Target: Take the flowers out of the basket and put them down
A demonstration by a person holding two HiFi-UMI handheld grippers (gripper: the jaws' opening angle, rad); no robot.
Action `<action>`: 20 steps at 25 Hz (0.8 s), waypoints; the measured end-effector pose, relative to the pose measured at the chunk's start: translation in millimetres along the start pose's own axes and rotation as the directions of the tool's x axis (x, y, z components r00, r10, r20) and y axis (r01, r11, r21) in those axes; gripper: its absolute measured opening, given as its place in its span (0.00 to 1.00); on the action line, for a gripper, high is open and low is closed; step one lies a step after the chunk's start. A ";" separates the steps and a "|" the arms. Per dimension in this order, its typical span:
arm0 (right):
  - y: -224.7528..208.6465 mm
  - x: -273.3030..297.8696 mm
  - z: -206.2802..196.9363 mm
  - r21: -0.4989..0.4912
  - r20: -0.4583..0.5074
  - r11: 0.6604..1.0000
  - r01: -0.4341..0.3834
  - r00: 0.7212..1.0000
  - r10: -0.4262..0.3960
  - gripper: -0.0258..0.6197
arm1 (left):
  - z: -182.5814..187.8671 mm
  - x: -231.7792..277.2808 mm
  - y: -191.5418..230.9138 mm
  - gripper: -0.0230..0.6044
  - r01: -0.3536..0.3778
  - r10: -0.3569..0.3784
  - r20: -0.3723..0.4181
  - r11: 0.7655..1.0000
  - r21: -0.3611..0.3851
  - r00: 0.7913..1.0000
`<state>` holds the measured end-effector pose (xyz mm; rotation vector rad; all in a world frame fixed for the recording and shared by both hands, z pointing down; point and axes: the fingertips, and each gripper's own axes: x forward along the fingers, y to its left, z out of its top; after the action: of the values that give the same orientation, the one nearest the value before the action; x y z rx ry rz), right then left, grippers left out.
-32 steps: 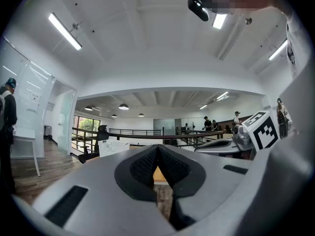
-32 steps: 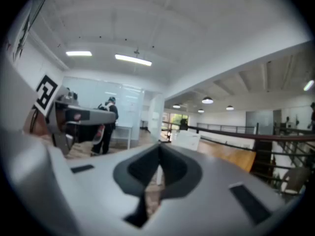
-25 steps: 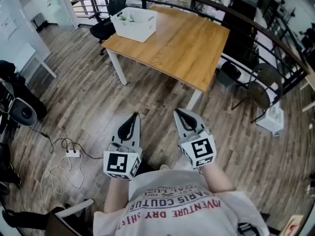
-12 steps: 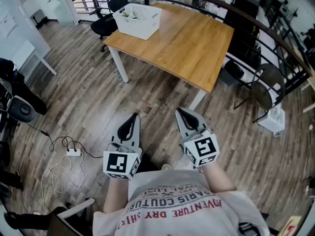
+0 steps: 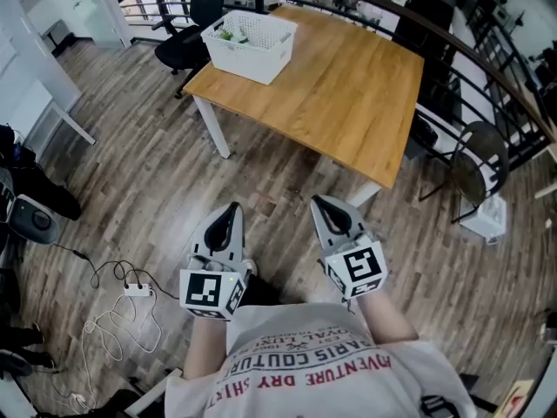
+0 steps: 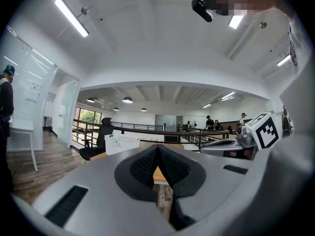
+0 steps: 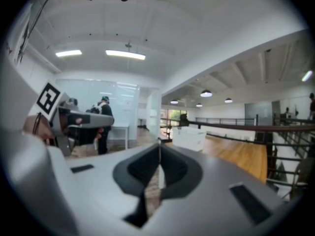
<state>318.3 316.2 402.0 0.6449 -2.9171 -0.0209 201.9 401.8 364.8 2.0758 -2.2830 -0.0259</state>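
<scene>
A white slatted basket (image 5: 249, 35) with green stems of flowers (image 5: 229, 33) inside stands on the far left corner of a wooden table (image 5: 348, 94). The basket also shows in the left gripper view (image 6: 121, 143) and the right gripper view (image 7: 189, 137). Both grippers are held close to my body, well short of the table, over the floor. My left gripper (image 5: 232, 209) is shut with nothing in it, its tips meeting (image 6: 157, 147). My right gripper (image 5: 318, 202) is likewise shut and empty (image 7: 159, 144).
A black office chair (image 5: 178, 46) sits behind the table's left corner. A dark railing (image 5: 452, 50) curves past the table on the right, with a round chair (image 5: 474, 168) beside it. A power strip and cables (image 5: 130, 294) lie on the wooden floor at left. People stand in the distance.
The table and basket have shifted right and nearer in the head view as I walk toward them. Both grippers stay shut and in the same place before my body.
</scene>
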 end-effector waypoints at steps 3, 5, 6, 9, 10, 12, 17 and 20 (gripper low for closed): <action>-4.1 47.0 11.8 0.024 -0.011 0.999 0.038 0.999 -0.037 0.09 | 9.2 25.7 43.6 0.08 0.025 -0.025 -0.008 1.000 0.002 1.000; -2.5 78.9 21.9 0.051 -0.003 0.997 0.051 0.999 -0.051 0.09 | 17.2 40.7 74.8 0.08 0.040 -0.040 -0.008 0.999 0.010 0.999; -0.5 94.6 27.1 0.066 0.003 0.996 0.052 0.999 -0.053 0.09 | 21.6 47.2 90.2 0.08 0.046 -0.046 -0.007 0.999 0.014 0.999; 6.3 139.1 39.5 0.079 0.011 0.995 0.066 0.998 -0.067 0.09 | 31.8 62.8 134.1 0.08 0.058 -0.058 -0.005 0.998 0.021 0.998; 8.6 152.9 42.6 0.074 0.010 0.995 0.073 0.997 -0.074 0.09 | 33.4 66.8 148.0 0.08 0.060 -0.060 -0.007 0.998 0.021 0.998; 14.4 177.6 46.9 0.069 0.006 0.994 0.081 0.997 -0.082 0.09 | 34.4 72.6 173.7 0.08 0.059 -0.059 -0.015 0.998 0.014 0.998; 27.3 228.0 44.7 0.062 -0.020 0.996 0.071 0.997 -0.070 0.09 | 25.1 83.6 222.5 0.08 0.047 -0.047 -0.033 0.999 -0.012 0.998; 29.5 254.3 41.2 0.055 -0.028 0.997 0.050 0.998 -0.049 0.09 | 17.3 91.5 244.7 0.08 0.027 -0.028 -0.045 1.000 -0.016 0.999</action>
<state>71.9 235.3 400.1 0.7207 -2.8849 0.0633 -50.9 333.6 362.6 2.0781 -2.2217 0.0025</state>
